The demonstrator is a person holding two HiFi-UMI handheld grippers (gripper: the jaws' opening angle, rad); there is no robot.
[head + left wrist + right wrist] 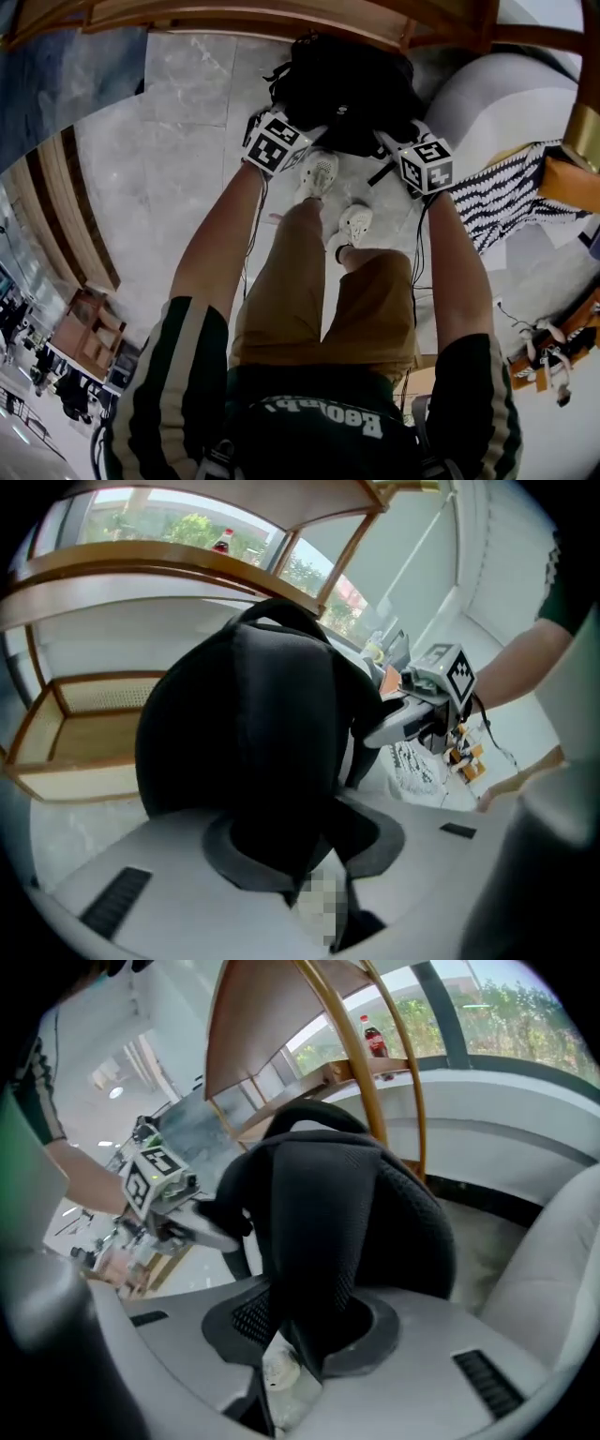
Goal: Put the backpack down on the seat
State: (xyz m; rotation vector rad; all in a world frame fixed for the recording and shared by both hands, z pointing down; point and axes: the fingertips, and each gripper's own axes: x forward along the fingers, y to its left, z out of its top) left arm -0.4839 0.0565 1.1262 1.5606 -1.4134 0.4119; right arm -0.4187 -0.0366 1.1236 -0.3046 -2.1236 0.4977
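Black backpack point(342, 89), grey marbled floor point(159, 150), tan trousers point(323, 300), white shoes point(319, 173), black-and-white patterned fabric point(511, 197), dark green cream-striped sleeve point(173, 375)
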